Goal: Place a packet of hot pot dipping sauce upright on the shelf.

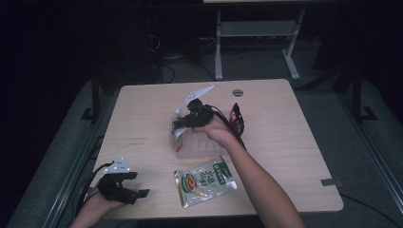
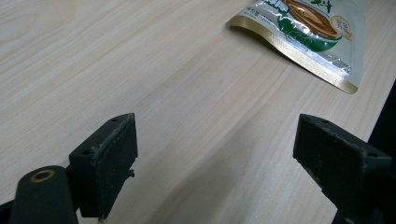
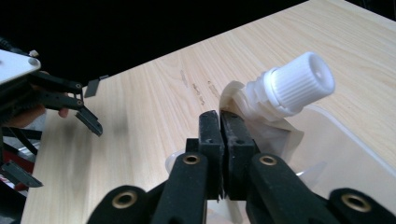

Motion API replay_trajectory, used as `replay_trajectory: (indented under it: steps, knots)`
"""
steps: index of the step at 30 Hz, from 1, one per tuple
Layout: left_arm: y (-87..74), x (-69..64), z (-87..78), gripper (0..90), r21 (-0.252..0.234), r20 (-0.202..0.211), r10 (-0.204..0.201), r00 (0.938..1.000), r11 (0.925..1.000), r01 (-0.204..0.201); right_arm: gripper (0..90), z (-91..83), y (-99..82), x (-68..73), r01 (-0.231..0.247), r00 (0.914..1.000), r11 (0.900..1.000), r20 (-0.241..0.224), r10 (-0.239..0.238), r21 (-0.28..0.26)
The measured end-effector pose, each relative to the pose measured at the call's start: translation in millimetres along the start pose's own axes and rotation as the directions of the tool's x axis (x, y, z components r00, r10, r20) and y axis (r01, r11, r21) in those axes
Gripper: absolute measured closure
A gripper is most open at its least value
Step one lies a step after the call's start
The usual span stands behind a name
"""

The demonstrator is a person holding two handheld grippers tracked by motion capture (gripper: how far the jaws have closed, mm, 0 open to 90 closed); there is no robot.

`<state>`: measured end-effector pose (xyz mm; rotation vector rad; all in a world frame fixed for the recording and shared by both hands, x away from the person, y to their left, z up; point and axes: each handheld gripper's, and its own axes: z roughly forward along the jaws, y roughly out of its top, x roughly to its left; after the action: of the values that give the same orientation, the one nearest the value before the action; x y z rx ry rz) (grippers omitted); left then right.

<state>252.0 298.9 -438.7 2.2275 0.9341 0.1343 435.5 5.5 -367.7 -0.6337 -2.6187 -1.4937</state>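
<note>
A: Near edge first. Left gripper [image 1: 124, 186] sits by the table [image 1: 294, 142] corner, jaws wide apart, nothing between them. Green snack packet [image 1: 204, 181] lies flat just to its right.

B: And the working one?

A: Right gripper [image 3: 219, 122], mid-table, jaws pressed together on the top seam of the white spouted pouch [image 3: 268, 109], beside its cap [image 3: 301, 80]. Pouch hangs over the clear plastic bin [image 1: 197, 145], long axis roughly upright, spout tilted away.

B: So the bin lies straight below?

A: Looks so. Right hand's far nearer. Dark red packet [image 1: 236, 119] beyond.
</note>
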Motion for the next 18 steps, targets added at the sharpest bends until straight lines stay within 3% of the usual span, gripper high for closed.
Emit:
replay_trajectory:
  steps: [3, 5, 6, 9, 18]
  knots:
    - [-0.3, 0.2, 0.3, 13.4, -0.003, 0.002, 0.001, 1.0000, 1.0000, -0.001, 76.2, -4.7, 1.8, 2.0, -0.002, 1.0000, 0.9998, 0.004, 0.002, -0.017]
    - [-0.4, 0.2, 0.3, 13.4, -0.008, 0.004, -0.001, 1.0000, 1.0000, 0.001, 65.8, -8.3, 1.9, 4.1, -0.004, 0.9997, 0.9999, 0.022, 0.004, -0.013]
    - [-0.2, -0.1, 0.2, 13.4, -0.009, 0.005, -0.002, 1.0000, 1.0000, 0.002, 53.6, -13.7, 1.2, 7.0, 0.003, 0.9990, 0.9998, 0.046, -0.002, -0.018]
    - [0.2, 0.0, 0.5, 13.4, 0.002, 0.006, 0.006, 1.0000, 1.0000, -0.006, 41.5, -23.9, -1.1, 11.1, -0.007, 0.9969, 0.9994, 0.078, 0.009, -0.034]
    - [0.2, -1.1, 1.4, 13.7, -0.005, 0.006, 0.013, 0.9999, 0.9999, -0.013, 32.4, -49.1, -16.4, 20.4, 0.000, 0.9957, 0.9998, 0.093, 0.002, -0.018]
